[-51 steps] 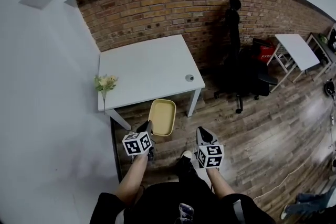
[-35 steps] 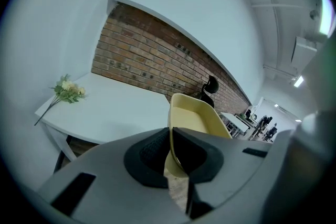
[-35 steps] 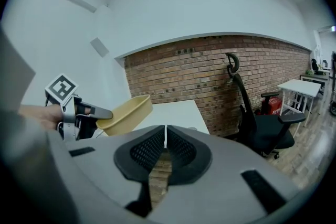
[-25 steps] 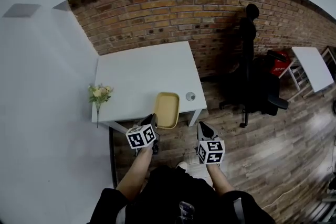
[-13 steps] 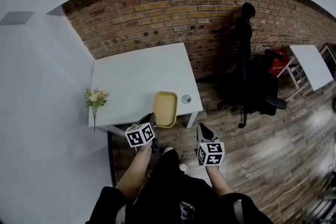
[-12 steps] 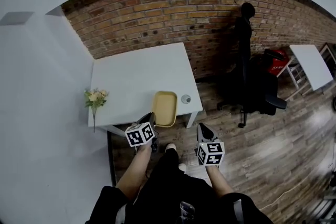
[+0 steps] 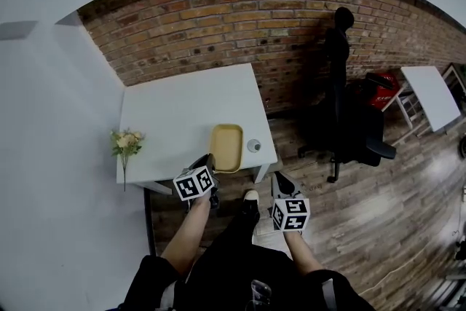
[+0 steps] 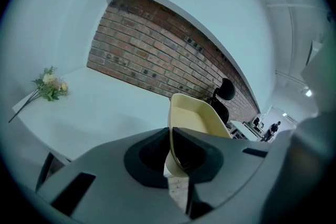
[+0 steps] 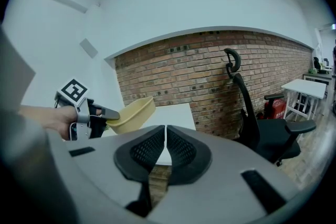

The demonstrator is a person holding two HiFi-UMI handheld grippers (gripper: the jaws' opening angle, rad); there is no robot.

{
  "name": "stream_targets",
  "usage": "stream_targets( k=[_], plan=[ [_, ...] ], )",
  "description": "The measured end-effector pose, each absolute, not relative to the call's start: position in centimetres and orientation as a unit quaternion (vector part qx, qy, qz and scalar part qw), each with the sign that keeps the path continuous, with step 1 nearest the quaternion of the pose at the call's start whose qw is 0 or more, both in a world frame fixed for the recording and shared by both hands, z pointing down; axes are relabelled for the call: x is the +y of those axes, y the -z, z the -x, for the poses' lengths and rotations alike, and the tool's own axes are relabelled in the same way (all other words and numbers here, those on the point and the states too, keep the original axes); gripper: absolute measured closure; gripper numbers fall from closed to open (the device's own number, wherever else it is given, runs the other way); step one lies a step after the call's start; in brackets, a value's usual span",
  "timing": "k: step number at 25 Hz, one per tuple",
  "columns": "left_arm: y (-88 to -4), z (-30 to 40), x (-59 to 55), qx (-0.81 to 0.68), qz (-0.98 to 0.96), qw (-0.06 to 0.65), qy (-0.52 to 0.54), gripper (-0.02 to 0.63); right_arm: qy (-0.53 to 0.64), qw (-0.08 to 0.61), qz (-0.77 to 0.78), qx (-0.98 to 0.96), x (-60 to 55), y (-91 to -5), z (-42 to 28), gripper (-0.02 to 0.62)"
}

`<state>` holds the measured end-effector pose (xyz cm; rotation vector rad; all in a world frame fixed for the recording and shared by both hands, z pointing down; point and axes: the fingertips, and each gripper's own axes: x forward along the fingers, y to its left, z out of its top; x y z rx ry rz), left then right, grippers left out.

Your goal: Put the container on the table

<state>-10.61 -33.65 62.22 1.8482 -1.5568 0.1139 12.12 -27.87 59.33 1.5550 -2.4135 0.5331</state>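
Observation:
The container (image 7: 226,148) is a shallow pale-yellow tub. My left gripper (image 7: 208,160) is shut on its near rim and holds it over the front right part of the white table (image 7: 182,113). In the left gripper view the tub's rim (image 8: 172,131) stands edge-on between the two jaws, and the tub (image 8: 197,115) stretches away over the table (image 8: 100,113). My right gripper (image 7: 279,183) hangs over the floor right of the table's corner, shut on nothing. Its view shows the tub (image 9: 132,113) pinched in the left gripper (image 9: 92,113).
A small grey round object (image 7: 253,146) lies near the table's front right corner, just right of the tub. A bunch of flowers (image 7: 125,142) lies at the table's left edge. A black office chair (image 7: 353,131) stands to the right by the brick wall. Another white table (image 7: 429,92) is far right.
The person has stepped up to the table. The tub, held over the floor in front of the table two seconds ago, now hangs over the table's front right part. Both grippers kept their states.

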Motion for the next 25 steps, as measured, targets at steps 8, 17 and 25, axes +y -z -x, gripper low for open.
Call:
stream_targets(
  k=[8,17,25],
  plan=[
    [-63.2,9.4,-39.2,-0.608,-0.705,0.362,-0.04,0.577,-0.181,0.123,-0.524,-0.823,-32.8,-59.5,-12.6,0.571],
    [-64.9,8.8,-46.5,-0.622,-0.688,0.374,-0.035,0.577,-0.185,0.143,-0.519,-0.822,-40.2,-59.9,-13.4,0.571],
    [-66.5,8.5,-52.5,-0.627,-0.676,0.384,-0.04,0.577,-0.192,0.157,-0.512,-0.822,-46.3,-60.4,-13.0,0.571]
  ],
)
